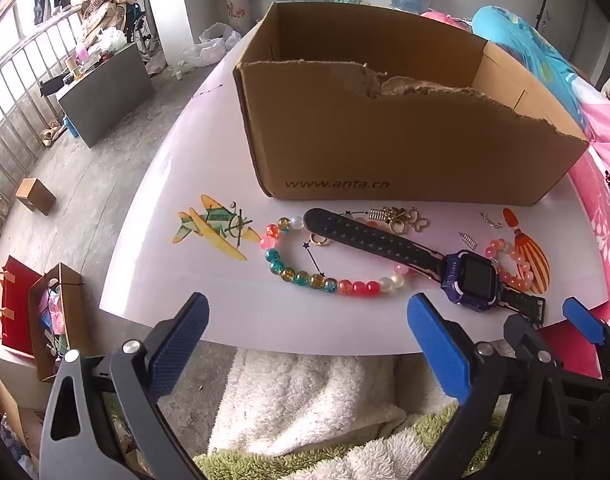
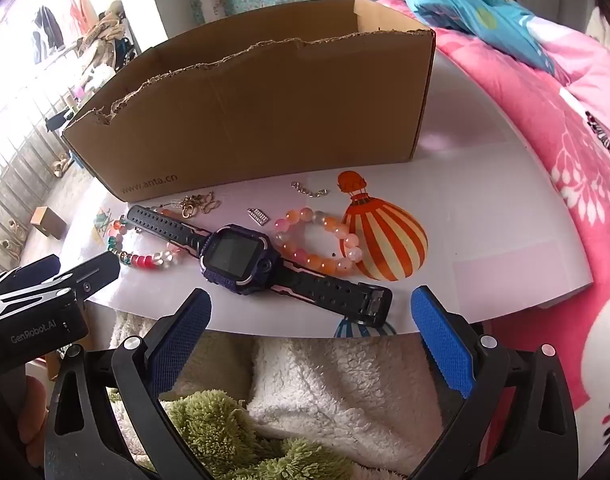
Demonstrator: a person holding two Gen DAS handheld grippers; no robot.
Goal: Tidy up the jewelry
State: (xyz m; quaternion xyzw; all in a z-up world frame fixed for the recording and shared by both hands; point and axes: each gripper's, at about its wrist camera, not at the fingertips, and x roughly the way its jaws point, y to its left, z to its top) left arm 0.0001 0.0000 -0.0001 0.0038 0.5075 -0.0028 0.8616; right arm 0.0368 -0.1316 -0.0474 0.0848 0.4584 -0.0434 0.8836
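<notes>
Item one: a smartwatch [image 2: 236, 256] with a purple case and black strap, lying flat near the front edge of the white table [image 2: 485, 216]. Its strap crosses over a bracelet of multicoloured beads [image 1: 305, 278], which we see curving to the watch's left. Item two: a bracelet of orange and pink beads [image 2: 319, 242], just beside the watch face on the right, its far side overlapping a printed balloon picture [image 2: 385, 236] on the tabletop. Item three: small gold pieces in a cluster [image 1: 397, 218] by the strap's far end, with a gold ring [image 1: 320, 240] close by, a short chain [image 2: 309, 190] and a little silver charm [image 2: 258, 216] lying apart between cluster and balloon. Behind all of it we note a torn-edged cardboard box [image 1: 405, 140], open at the top, printed "www.anta.cn". A printed aeroplane picture [image 1: 215, 226] sits at the table's left.

We hold the left gripper [image 1: 309, 328] with fingers spread wide, gripping nothing, short of the table edge. The right gripper [image 2: 311, 320] is likewise wide apart and unloaded. A fleecy blanket [image 2: 325, 392] lies below.
</notes>
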